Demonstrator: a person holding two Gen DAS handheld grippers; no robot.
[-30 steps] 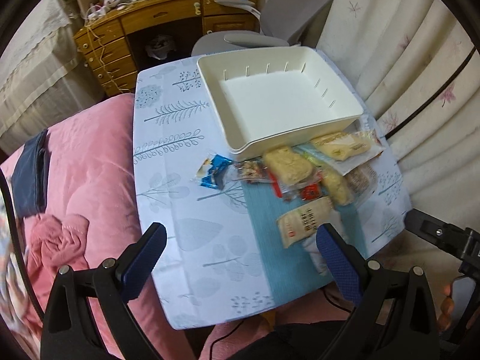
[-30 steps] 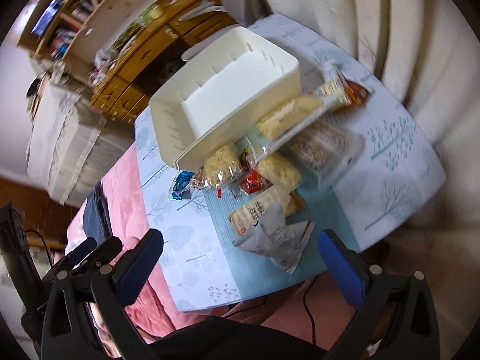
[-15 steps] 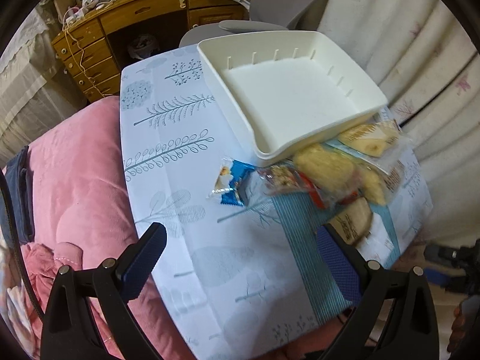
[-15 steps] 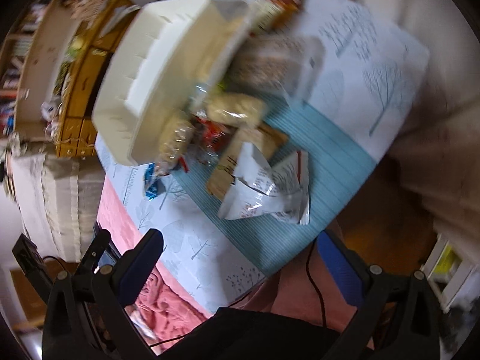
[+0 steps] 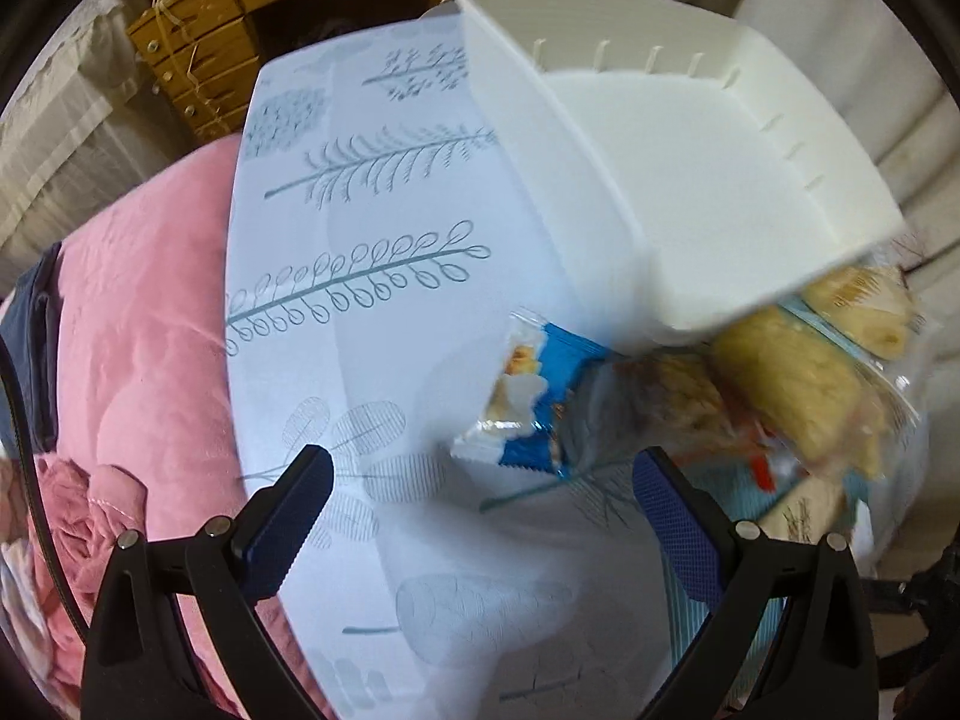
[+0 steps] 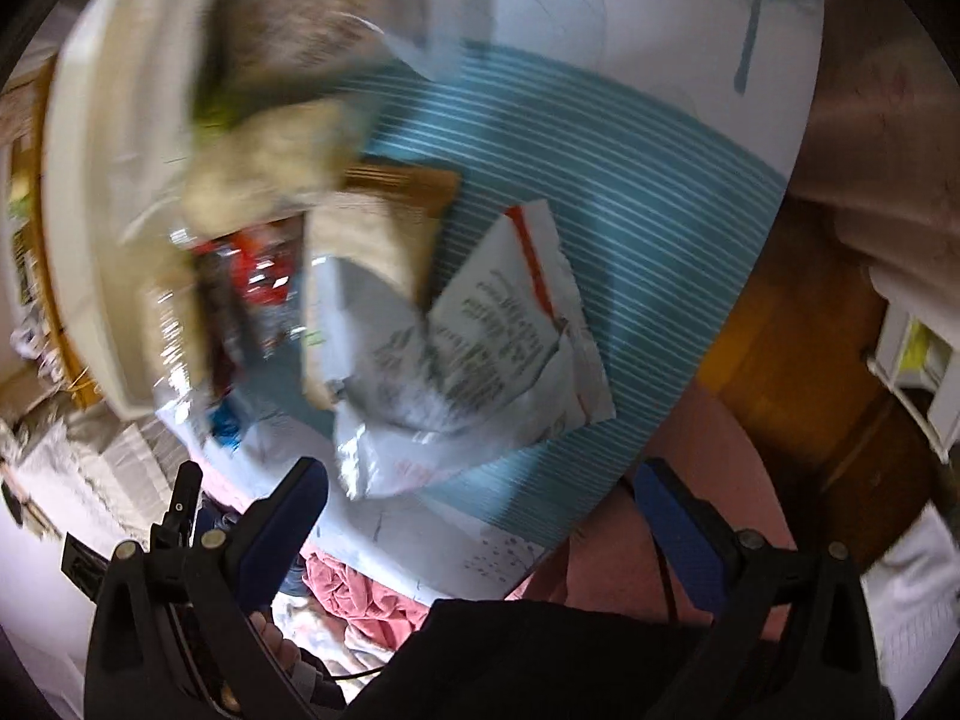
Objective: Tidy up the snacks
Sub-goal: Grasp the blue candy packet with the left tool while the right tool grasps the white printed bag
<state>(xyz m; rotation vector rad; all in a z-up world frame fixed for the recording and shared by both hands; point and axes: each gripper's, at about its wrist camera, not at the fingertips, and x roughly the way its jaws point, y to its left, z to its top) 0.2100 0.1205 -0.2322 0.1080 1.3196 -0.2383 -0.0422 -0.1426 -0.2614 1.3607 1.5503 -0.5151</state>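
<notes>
A white plastic bin (image 5: 690, 180) stands empty on the table with the leaf-print cloth (image 5: 372, 228). A pile of snack packets lies at its near side: a blue and white packet (image 5: 528, 402), and yellow cakes in clear wrap (image 5: 798, 384). My left gripper (image 5: 480, 516) is open and empty, just short of the blue packet. In the right wrist view, a white and silver packet (image 6: 468, 354) lies on the teal striped part of the cloth (image 6: 630, 180), beside a tan packet (image 6: 366, 252). My right gripper (image 6: 474, 516) is open and empty, just short of the white packet.
A pink quilt (image 5: 132, 330) lies left of the table. A wooden desk with drawers (image 5: 198, 60) stands behind. Curtains (image 5: 888, 120) hang to the right. The table's near edge and a wooden floor (image 6: 798, 372) show in the blurred right wrist view.
Both grippers have moved in closer to the snack pile. The left one now sits close to the blue packet; the right one has swung and dropped toward the white packet.
</notes>
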